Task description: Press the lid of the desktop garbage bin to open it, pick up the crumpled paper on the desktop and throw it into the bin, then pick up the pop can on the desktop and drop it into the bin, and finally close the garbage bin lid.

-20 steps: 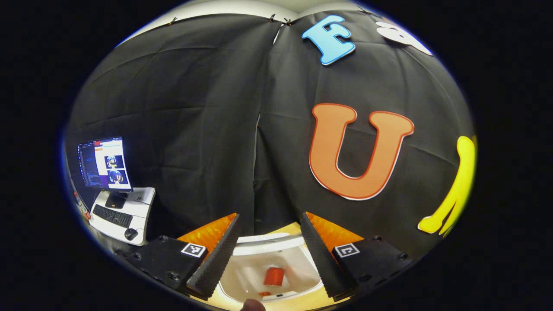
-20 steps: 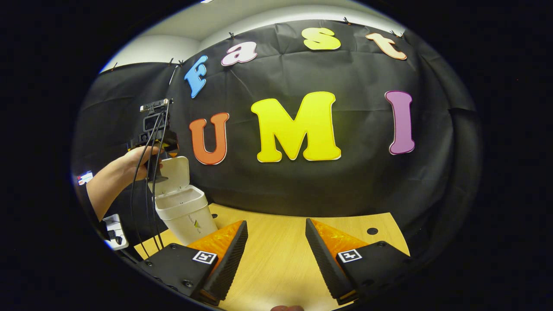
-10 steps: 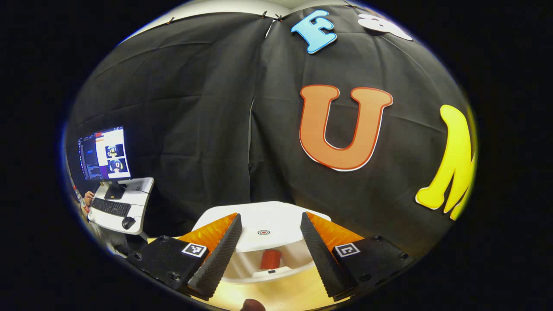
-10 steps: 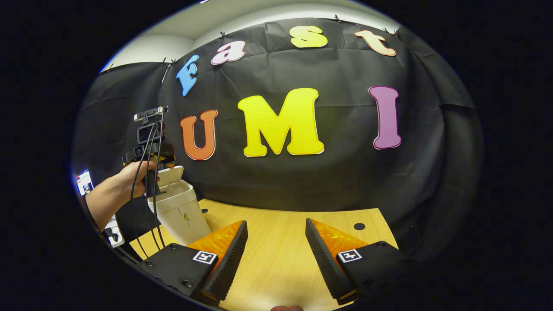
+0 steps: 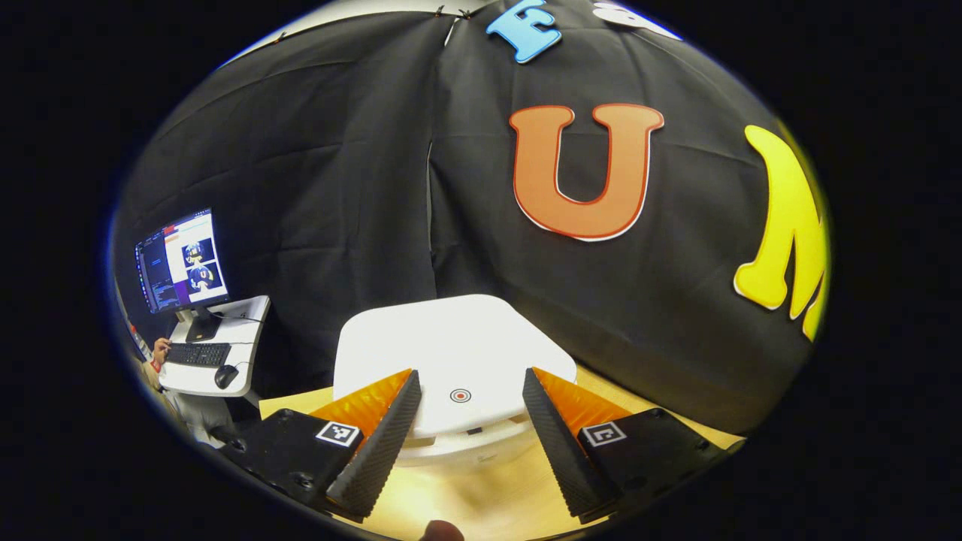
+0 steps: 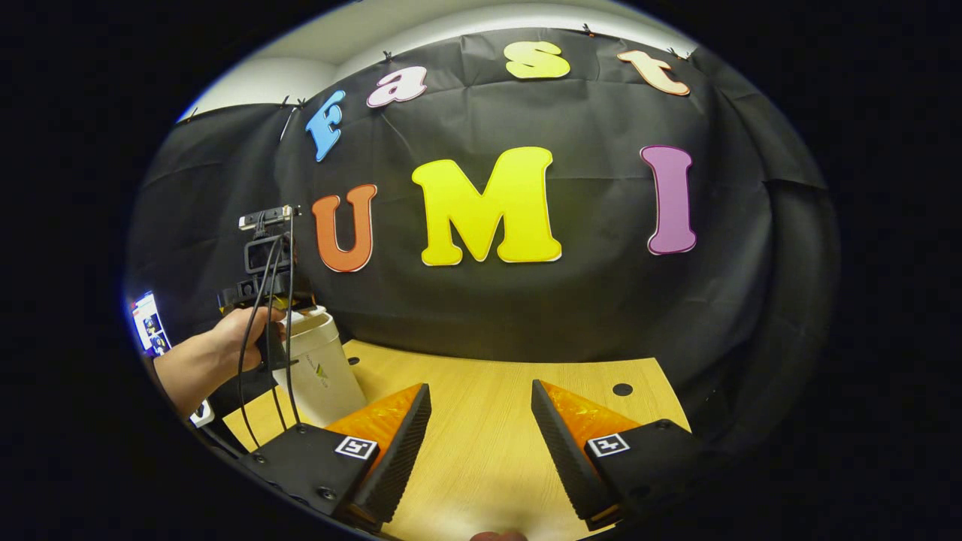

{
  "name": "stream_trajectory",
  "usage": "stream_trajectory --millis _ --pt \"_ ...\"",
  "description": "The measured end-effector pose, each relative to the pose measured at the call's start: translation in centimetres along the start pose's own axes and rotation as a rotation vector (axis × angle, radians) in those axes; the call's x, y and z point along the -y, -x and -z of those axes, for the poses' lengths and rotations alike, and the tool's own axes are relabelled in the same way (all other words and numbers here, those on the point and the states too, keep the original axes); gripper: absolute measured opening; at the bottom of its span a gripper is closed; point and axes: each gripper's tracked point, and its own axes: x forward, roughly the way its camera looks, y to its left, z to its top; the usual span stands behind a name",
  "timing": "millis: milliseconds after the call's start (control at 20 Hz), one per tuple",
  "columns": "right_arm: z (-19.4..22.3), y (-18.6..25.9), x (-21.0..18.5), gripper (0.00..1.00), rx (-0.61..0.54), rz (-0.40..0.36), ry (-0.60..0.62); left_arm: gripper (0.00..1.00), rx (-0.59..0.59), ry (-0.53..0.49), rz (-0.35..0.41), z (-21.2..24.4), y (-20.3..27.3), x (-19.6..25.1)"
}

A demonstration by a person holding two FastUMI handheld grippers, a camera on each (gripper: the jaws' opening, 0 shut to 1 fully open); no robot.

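Note:
The white desktop bin (image 5: 466,449) stands right in front of my left gripper (image 5: 469,373), and its lid (image 5: 443,346) lies down over the opening, with a small red ring mark (image 5: 460,395) near its front edge. My left gripper is open, its fingers spread to either side just above the lid's front. In the right gripper view the bin (image 6: 322,372) stands at the table's far left, and a hand (image 6: 240,334) holds the left gripper (image 6: 285,304) over its top. My right gripper (image 6: 479,385) hovers open above the wooden table (image 6: 496,376), holding nothing.
A side desk (image 5: 233,353) to the left of the table carries a lit monitor (image 5: 180,259), a keyboard (image 5: 195,353) and a mouse (image 5: 224,376); a person's hand (image 5: 159,347) rests there. The table has a small round hole (image 6: 622,389) at the far right.
The bin's lid has swung down from upright to lying over the opening, covering the red can seen inside earlier. My left gripper came down with it. The right gripper hardly moved.

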Motion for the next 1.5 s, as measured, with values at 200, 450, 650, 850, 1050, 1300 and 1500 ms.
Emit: stream_trajectory --millis 200,450,650,850,1050,1300,1500 --pt "0.7 0.0 -0.1 0.86 -0.018 -0.001 -0.006 0.92 -0.017 0.003 -0.004 1.3 -0.4 -0.1" --pt "1.6 -0.1 0.6 0.86 -0.046 0.008 -0.059 0.91 0.029 -0.008 -0.015 1.7 -0.5 0.1" --pt "1.7 0.0 1.1 0.86 -0.050 0.011 -0.054 0.87 0.063 0.055 -0.031 2.4 -0.6 -0.1" --pt "2.9 -0.3 0.8 0.86 -0.081 -0.011 -0.057 0.82 0.108 -0.015 -0.074 2.0 -0.6 0.2" --pt "3.0 -0.7 0.6 0.86 -0.077 -0.019 -0.078 0.79 0.122 -0.017 -0.038 1.8 -0.7 0.2" --pt "2.3 -0.9 0.0 0.86 -0.056 -0.028 -0.079 0.80 0.089 -0.042 0.008 1.4 -0.3 0.9" --pt "0.8 -1.2 -0.8 0.86 -0.010 -0.027 -0.056 0.95 0.143 -0.041 0.080 -0.4 1.0 1.7"
